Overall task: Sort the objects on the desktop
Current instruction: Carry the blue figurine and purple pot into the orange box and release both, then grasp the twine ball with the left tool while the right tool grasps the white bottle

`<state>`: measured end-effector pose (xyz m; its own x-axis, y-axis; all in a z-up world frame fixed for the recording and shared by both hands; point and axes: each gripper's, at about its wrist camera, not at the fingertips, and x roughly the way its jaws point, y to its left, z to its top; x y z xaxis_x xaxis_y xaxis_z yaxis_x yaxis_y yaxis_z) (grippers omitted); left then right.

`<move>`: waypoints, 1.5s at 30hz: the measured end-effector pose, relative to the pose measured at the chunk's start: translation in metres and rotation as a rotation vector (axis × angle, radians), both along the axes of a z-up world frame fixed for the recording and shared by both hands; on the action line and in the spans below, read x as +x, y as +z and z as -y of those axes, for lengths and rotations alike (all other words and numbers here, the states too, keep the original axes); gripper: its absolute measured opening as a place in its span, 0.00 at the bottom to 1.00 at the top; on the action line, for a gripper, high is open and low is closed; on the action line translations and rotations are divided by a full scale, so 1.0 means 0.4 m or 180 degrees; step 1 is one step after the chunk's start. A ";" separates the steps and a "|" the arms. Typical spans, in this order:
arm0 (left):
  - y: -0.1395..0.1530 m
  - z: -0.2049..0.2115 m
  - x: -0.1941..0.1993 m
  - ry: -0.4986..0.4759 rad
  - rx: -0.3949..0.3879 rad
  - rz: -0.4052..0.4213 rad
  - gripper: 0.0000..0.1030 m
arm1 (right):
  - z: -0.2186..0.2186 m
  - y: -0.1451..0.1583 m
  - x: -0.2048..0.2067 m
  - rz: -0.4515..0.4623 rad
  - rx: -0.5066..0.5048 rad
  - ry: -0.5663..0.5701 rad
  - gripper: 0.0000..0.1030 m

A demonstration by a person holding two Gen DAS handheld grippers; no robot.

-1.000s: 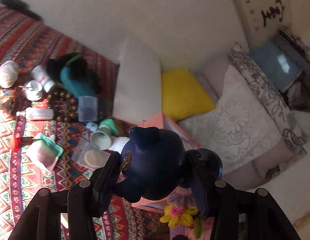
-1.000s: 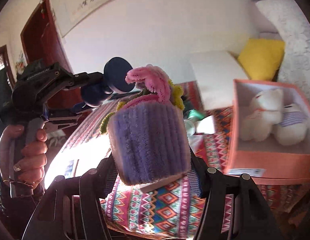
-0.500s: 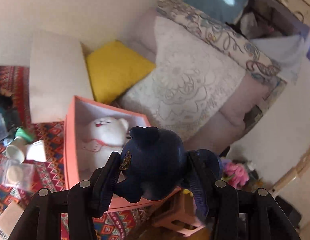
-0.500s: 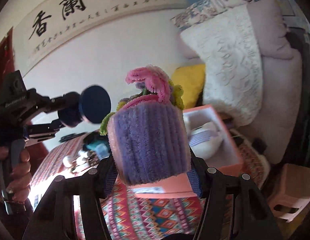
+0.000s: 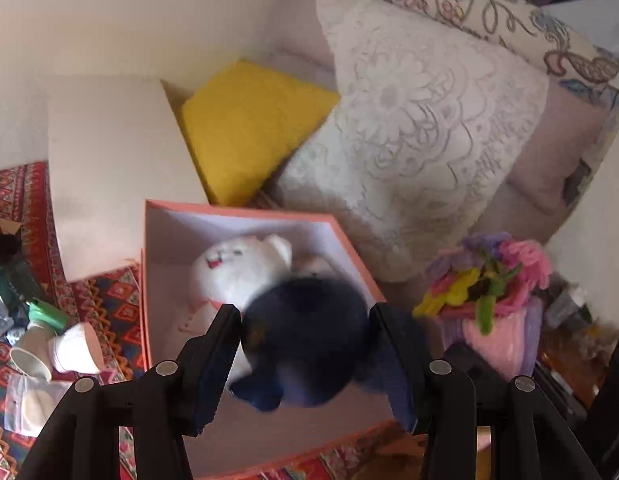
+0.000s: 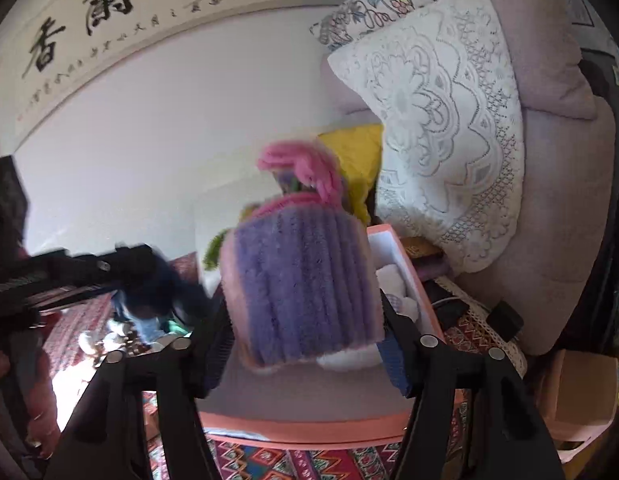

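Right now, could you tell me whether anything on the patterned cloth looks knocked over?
Yes: two small white cups lie tipped on their sides on the patterned cloth, left of the pink box, amid loose clutter.

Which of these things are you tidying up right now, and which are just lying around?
Being tidied: dark blue plush toy in the left gripper; purple fuzzy flower pot in the right gripper; open pink box.

Just lying around: yellow cushion; white lace pillow; small white cups.
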<state>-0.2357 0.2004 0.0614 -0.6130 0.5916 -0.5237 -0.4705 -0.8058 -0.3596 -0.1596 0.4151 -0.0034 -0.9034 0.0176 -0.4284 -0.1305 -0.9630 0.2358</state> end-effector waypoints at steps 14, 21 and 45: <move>0.022 0.109 0.025 0.0487 -0.0058 -0.0317 0.99 | 0.042 -0.015 -0.026 0.0019 -0.0175 -0.0038 0.98; 0.005 0.264 0.030 0.0787 -0.0008 -0.0273 0.99 | 0.181 0.003 -0.039 0.0033 -0.0055 0.0197 0.99; -0.395 1.150 -0.216 0.1999 -0.1113 0.0257 0.99 | 1.018 -0.530 -0.635 0.2382 -0.2920 0.1687 0.62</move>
<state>-0.3222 -0.2598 -0.0967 -0.7337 -0.0701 -0.6759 0.1363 -0.9896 -0.0453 -0.4138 0.0081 -0.2155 -0.2473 -0.8333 -0.4944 -0.1716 -0.4645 0.8688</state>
